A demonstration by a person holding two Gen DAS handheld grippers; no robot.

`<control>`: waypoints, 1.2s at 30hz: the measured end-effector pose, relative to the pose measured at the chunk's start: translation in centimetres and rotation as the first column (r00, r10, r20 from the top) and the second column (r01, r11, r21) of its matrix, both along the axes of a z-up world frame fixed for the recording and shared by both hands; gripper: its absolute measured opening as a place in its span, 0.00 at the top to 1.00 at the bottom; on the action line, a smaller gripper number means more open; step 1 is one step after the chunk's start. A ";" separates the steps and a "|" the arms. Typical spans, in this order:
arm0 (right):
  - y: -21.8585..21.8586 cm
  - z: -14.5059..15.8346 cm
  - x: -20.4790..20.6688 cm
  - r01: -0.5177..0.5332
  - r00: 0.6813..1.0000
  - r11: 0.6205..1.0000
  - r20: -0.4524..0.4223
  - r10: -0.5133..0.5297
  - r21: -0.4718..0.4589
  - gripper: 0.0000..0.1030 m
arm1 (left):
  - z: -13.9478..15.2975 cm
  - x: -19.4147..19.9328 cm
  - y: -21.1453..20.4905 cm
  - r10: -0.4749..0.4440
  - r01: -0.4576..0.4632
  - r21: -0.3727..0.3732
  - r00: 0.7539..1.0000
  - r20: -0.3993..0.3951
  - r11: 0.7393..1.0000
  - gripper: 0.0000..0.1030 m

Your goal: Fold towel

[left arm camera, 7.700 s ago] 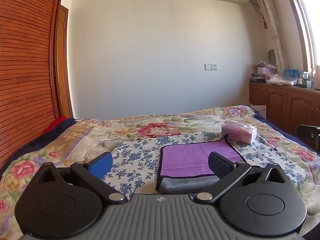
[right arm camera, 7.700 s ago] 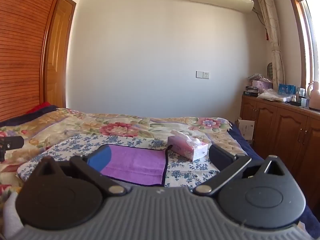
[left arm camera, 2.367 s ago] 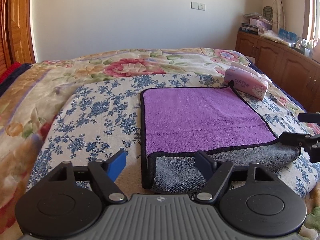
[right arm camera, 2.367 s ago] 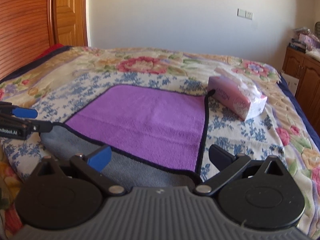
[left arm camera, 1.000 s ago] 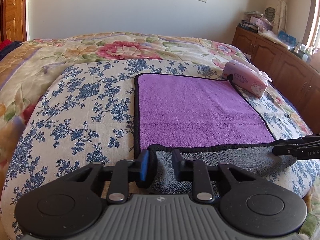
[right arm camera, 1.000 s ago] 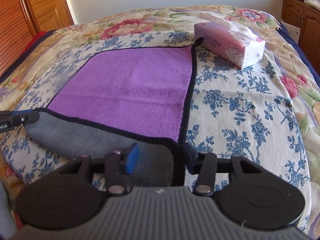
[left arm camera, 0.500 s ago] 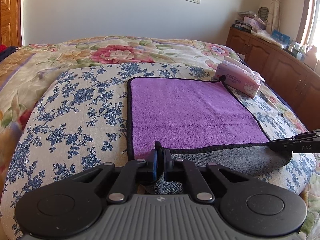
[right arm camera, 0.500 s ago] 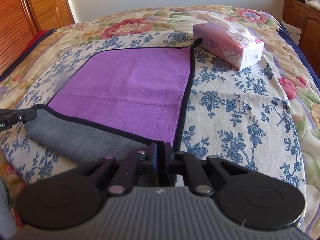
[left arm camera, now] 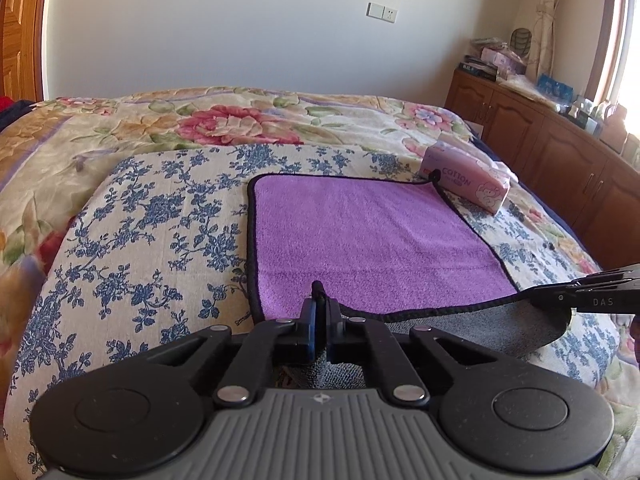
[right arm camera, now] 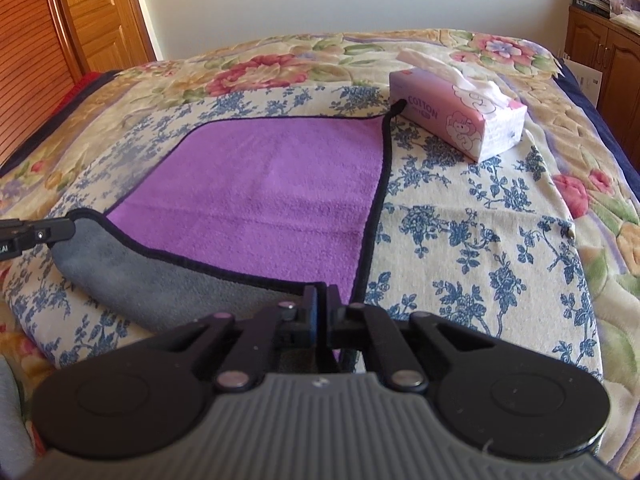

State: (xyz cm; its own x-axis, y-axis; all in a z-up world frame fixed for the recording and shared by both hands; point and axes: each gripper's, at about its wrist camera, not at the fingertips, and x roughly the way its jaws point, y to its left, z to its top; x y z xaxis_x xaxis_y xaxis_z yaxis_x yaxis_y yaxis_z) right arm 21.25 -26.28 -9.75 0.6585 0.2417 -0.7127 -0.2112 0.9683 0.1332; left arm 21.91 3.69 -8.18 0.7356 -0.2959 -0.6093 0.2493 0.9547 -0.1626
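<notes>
A purple towel (left arm camera: 360, 240) with a black hem and grey underside lies on the blue-flowered bed cover; it also shows in the right wrist view (right arm camera: 272, 196). Its near edge is turned over, grey side up. My left gripper (left arm camera: 321, 307) is shut on the towel's near left corner. My right gripper (right arm camera: 322, 296) is shut on the near right corner. Each gripper shows from the side in the other's view, the right gripper (left arm camera: 576, 294) at the right edge and the left gripper (right arm camera: 48, 229) at the left edge. Both corners are lifted a little off the bed.
A pink tissue box (left arm camera: 468, 182) sits by the towel's far right corner, also in the right wrist view (right arm camera: 456, 108). The floral quilt (left arm camera: 224, 120) covers the bed beyond. Wooden cabinets (left arm camera: 560, 152) line the right wall. A wooden door (right arm camera: 100, 12) stands far left.
Both grippers closed from open onto the towel's near corners over the last second. They have since risen slightly, lifting the folded near edge.
</notes>
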 end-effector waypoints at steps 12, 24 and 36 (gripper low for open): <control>-0.1 1.1 -0.1 0.000 0.998 1.000 0.065 -0.001 0.023 0.95 | 1.1 -0.4 -0.1 -0.002 0.003 -0.021 0.999 0.040 1.000 0.95; 0.0 1.7 0.0 -0.017 0.993 1.000 0.116 0.014 0.026 0.96 | 1.8 -0.3 0.0 0.014 -0.011 -0.043 0.997 0.072 0.999 0.95; 0.0 2.9 0.7 -0.032 0.982 0.999 0.187 0.026 0.031 0.96 | 2.5 0.4 -0.4 0.009 -0.004 -0.049 0.995 0.099 0.999 0.96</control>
State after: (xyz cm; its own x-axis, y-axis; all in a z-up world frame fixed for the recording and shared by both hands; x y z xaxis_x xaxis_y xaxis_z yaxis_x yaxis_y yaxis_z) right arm 21.98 -26.33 -6.90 0.7711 0.2845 -0.5696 -0.2635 0.9570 0.1213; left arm 22.26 3.32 -5.66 0.7938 -0.3186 -0.5180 0.2604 0.9478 -0.1839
